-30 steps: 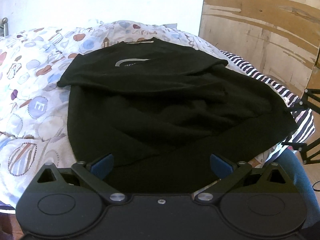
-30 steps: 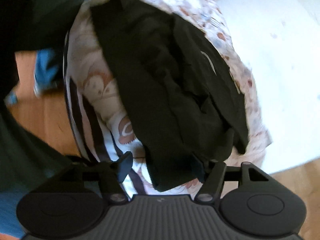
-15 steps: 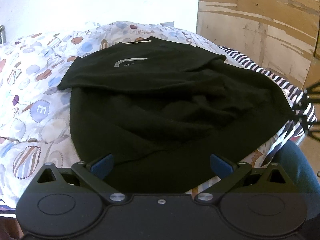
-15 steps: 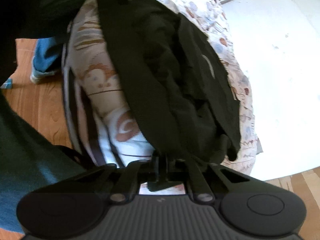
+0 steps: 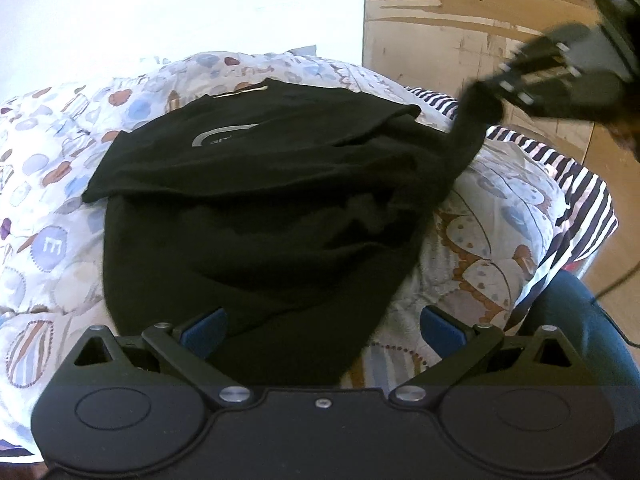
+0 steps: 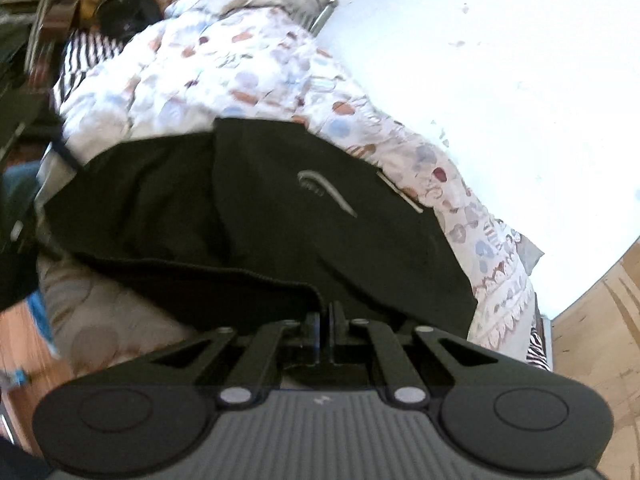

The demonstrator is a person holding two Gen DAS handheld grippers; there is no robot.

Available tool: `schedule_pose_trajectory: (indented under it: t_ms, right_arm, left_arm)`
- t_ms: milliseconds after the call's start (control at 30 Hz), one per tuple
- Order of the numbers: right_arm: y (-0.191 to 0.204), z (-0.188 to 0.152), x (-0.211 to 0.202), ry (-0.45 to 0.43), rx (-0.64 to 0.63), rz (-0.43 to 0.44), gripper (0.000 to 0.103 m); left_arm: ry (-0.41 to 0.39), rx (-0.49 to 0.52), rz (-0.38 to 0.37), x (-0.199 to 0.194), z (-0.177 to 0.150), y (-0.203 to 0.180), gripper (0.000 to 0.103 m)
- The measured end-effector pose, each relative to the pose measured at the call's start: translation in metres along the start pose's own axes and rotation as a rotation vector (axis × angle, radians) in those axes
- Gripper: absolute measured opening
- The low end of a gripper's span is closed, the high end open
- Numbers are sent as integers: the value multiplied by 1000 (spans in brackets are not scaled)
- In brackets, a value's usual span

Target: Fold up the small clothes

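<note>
A black sweatshirt (image 5: 248,208) with a grey curved logo (image 5: 216,138) lies on a patterned quilt (image 5: 52,184), its upper part folded over. My right gripper (image 6: 325,320) is shut on the sweatshirt's right corner and holds it above the bed; the left wrist view shows that gripper (image 5: 492,92) at upper right with black cloth stretched up to it. My left gripper (image 5: 320,326) stands open at the sweatshirt's near hem, blue pads (image 5: 204,326) apart; the hem lies between them, not pinched. From the right wrist view the sweatshirt (image 6: 260,216) spreads ahead and to the left.
The quilt (image 6: 224,68) covers a bed with a striped sheet (image 5: 576,200) at its right edge. A white wall (image 5: 160,12) and a wooden panel (image 5: 460,20) stand behind. A metal bed frame (image 6: 320,4) and a wooden floor (image 6: 592,320) show in the right wrist view.
My right gripper shut on the sweatshirt's right corner, then rose and rolled, lifting that corner off the bed. The quilt under it is now bare. My left gripper stayed put.
</note>
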State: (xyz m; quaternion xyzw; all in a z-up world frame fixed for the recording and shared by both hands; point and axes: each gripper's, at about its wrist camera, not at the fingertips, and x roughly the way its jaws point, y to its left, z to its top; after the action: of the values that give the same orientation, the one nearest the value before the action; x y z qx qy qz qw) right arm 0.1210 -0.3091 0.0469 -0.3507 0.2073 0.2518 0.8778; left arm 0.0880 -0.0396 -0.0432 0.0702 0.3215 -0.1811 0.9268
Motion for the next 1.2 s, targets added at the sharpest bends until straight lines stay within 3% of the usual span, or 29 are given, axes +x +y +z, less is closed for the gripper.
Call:
schedule_pose_trajectory:
  t_ms: [200, 400, 500, 567, 600, 667, 767, 1033, 1200]
  right_arm:
    - [-28, 8, 26, -3, 132, 17, 4]
    - [-37, 3, 31, -15, 177, 2, 4]
    - [-35, 0, 30, -14, 186, -2, 4]
    - [-35, -2, 28, -17, 194, -6, 4]
    - [-34, -3, 26, -18, 200, -9, 4]
    - [-32, -6, 20, -27, 208, -24, 4]
    - [-24, -15, 4, -61, 233, -72, 4]
    - [26, -50, -59, -169, 298, -257, 4]
    - [50, -59, -94, -227, 335, -362, 3]
  left_arm:
    - [72, 16, 108, 23, 0, -6, 102]
    - [122, 19, 201, 32, -6, 3, 85]
    - [130, 46, 255, 30, -9, 6, 64]
    - [136, 69, 297, 28, -11, 9, 40]
    - [131, 79, 307, 25, -12, 10, 36]
    - [101, 75, 303, 17, -12, 13, 19]
    - [45, 66, 304, 3, -11, 14, 4]
    - [-218, 48, 381, -60, 15, 17, 3]
    - [-305, 101, 377, -94, 24, 1, 3]
